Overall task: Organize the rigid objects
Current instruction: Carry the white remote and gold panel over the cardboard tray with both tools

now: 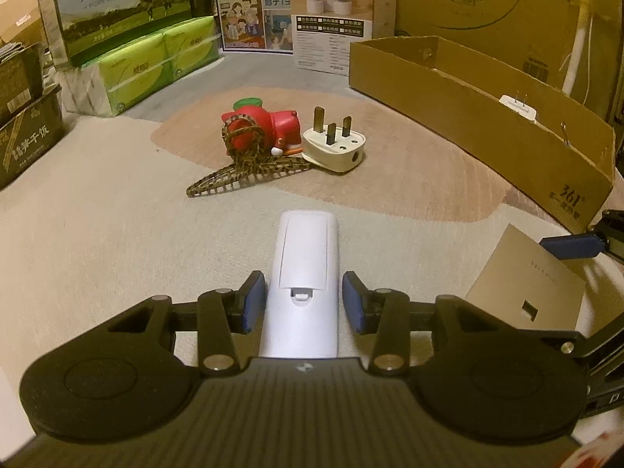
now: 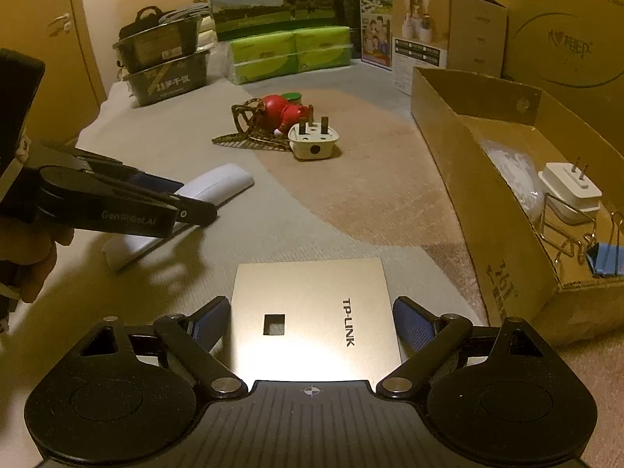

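Straddling the white remote (image 1: pixel 302 284), the left claw (image 1: pixel 304 304) has its blue pads on either side of the remote's near half with a thin gap showing on each flank, so nothing is gripped; the jaws are opening slightly and remain narrow. The remote lies flat on the carpet, back side up, its long axis running straight ahead along the claw's own line toward the cardboard box (image 2: pixel 448 124), which I take as the landmark. Left of that box, well apart from it, sit the red toy (image 1: pixel 269 124), the woven clip (image 1: pixel 245 171) and the cream three-pin plug (image 1: pixel 335 148), bunched together. Nearer the box lies the gold TP-LINK plate (image 2: pixel 312 312), flat between the wide-open pads of the right claw (image 2: pixel 312 319), untouched. Being the nearer hand to the box, the right looks better placed to deliver.
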`<act>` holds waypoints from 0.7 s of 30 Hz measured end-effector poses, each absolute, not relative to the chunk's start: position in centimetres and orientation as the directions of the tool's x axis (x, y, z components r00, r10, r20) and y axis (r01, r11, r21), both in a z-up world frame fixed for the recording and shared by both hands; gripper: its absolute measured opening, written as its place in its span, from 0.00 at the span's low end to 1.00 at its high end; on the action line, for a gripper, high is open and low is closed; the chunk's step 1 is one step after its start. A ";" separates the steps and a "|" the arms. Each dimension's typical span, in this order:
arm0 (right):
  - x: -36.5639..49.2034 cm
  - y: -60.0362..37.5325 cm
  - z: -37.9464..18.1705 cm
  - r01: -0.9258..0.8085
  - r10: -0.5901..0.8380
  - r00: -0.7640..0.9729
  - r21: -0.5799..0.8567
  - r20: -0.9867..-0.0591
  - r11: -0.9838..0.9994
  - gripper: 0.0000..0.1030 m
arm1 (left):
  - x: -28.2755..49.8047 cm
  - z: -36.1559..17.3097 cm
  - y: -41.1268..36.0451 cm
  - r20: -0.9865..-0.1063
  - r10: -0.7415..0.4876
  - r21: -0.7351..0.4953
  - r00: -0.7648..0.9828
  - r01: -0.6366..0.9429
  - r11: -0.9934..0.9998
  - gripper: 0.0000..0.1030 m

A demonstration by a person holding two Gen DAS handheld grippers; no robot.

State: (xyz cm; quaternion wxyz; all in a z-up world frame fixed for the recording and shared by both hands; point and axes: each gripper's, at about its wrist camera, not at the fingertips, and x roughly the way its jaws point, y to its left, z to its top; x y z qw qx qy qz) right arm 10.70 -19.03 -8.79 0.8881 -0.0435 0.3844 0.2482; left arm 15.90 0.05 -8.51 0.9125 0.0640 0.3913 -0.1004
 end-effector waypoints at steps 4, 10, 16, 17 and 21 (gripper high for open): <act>10.4 -18.6 -8.9 -0.472 0.384 0.597 0.079 -0.705 0.878 0.86 | 15.9 -8.5 0.0 -0.727 -0.136 0.032 0.673 0.231 0.972 0.37; 9.7 -18.4 -8.7 -0.451 0.352 0.623 0.047 -0.699 0.891 0.84 | 15.4 -7.9 0.0 -0.735 -0.128 0.016 0.666 0.205 0.979 0.34; 8.7 -19.2 -7.6 -0.423 0.345 0.649 0.055 -0.678 0.905 0.84 | 13.6 -7.1 0.1 -0.728 -0.127 -0.012 0.674 0.172 0.985 0.34; 8.5 -19.3 -7.4 -0.419 0.345 0.653 0.057 -0.675 0.906 0.84 | 13.3 -7.0 0.1 -0.727 -0.127 -0.016 0.675 0.169 0.986 0.34; 7.9 -19.9 -6.6 -0.403 0.342 0.669 0.064 -0.660 0.913 0.84 | 12.2 -6.2 -0.1 -0.718 -0.130 -0.031 0.684 0.156 0.987 0.34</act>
